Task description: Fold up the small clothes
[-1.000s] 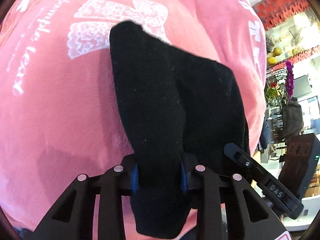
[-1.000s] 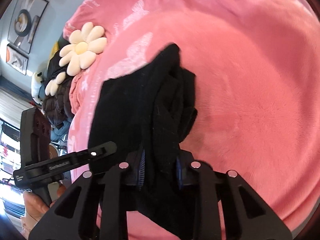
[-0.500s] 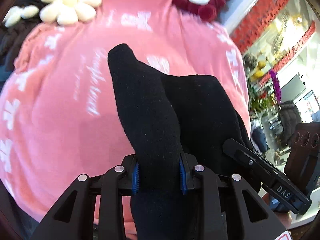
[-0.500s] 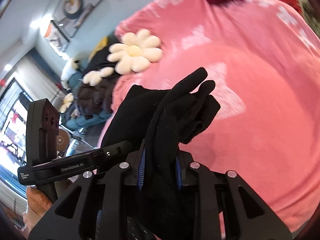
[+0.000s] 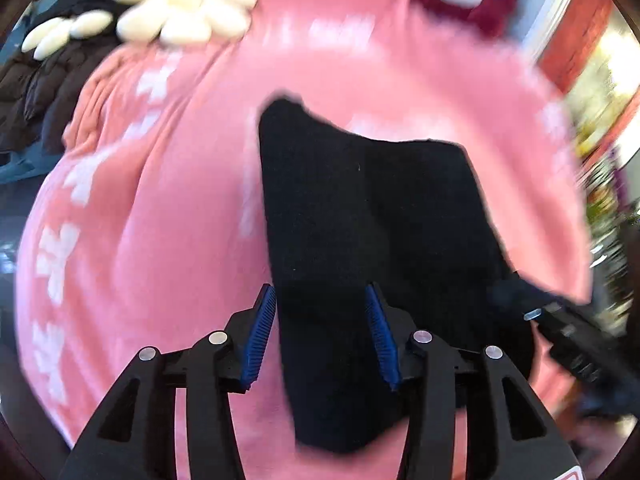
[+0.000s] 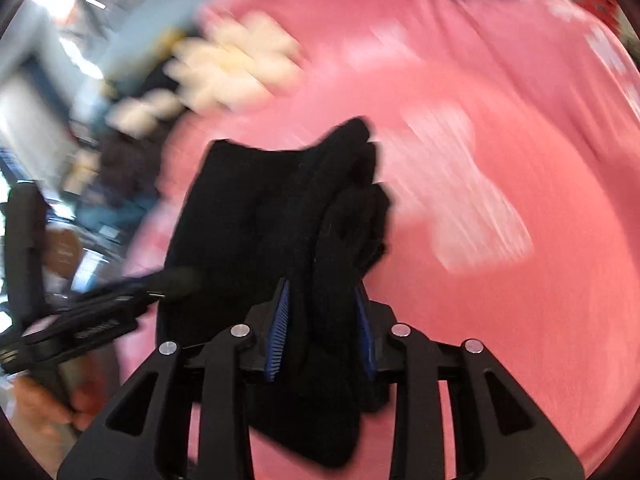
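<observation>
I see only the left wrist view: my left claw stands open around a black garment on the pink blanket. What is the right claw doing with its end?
Observer: The right claw has the black garment bunched between its blue pads. Its jaws have just been opening, and blur hides whether the pads press on the cloth.
Operator: Does that end lie flat like mine?
Observer: No. Beyond the right claw it is gathered in thick rumpled folds over the pink blanket.
Operator: Anything else beside it?
Observer: A bare hand at the lower left edge of the right wrist view, gripping the handle of your left claw, whose jaws have also just been opening.
</observation>
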The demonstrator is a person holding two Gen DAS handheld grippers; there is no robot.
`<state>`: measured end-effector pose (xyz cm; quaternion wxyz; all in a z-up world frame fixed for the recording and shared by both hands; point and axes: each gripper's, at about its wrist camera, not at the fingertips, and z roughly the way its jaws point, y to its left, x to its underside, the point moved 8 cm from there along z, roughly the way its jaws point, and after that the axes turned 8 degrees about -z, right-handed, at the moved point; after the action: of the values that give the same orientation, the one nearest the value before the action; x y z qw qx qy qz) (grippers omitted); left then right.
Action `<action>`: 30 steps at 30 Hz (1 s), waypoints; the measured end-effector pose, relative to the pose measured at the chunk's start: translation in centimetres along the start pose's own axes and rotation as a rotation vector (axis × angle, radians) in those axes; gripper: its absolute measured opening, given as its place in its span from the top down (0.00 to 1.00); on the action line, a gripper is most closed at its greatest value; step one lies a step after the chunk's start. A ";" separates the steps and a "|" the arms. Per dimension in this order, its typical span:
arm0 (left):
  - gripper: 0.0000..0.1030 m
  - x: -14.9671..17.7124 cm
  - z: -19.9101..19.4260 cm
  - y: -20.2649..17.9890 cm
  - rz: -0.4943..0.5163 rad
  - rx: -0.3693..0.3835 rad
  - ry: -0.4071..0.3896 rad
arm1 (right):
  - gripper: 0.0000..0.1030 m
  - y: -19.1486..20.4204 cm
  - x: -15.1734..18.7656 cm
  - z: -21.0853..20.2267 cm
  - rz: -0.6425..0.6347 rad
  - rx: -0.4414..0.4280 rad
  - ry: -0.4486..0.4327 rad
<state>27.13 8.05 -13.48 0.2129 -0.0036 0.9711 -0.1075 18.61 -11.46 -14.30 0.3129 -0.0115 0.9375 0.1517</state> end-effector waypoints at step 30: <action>0.57 3.6 2.1 -0.6 0.000 -0.046 0.027 | 0.91 2.0 -3.1 3.2 -0.097 0.009 0.050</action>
<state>24.74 6.87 -16.67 0.1996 -0.0069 0.9761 -0.0853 22.75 -8.89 -14.30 0.2966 -0.0593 0.9440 0.1319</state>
